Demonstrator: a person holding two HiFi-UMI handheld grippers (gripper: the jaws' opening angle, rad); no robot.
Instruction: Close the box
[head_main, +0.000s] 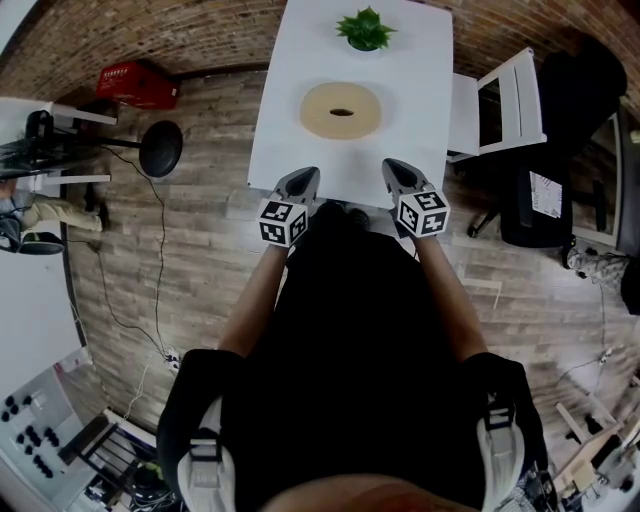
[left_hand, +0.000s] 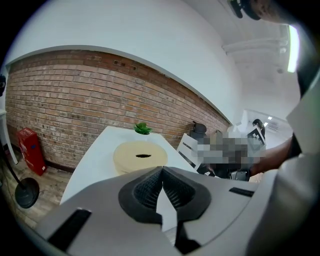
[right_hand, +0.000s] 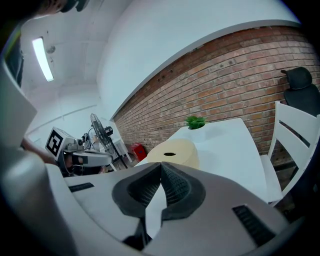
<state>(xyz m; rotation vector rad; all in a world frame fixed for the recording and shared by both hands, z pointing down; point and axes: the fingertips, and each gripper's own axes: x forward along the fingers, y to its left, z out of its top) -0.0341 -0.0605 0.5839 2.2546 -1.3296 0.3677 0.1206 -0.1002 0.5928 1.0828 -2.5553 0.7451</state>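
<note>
round tan box (head_main: 341, 110) with dark slot in lid, closed, flat on white table's (head_main: 420, 60) middle.

Seen from overhead, the head camera looks steeply down past the person's torso onto the white table (head_main: 420, 90). Cameras on the left gripper (head_main: 299, 182) and right gripper (head_main: 398, 172) sit low at its near edge, facing the brick wall (left_hand: 65, 100). All three share the round tan box (head_main: 341, 110) and potted plant (head_main: 365, 29).
</note>
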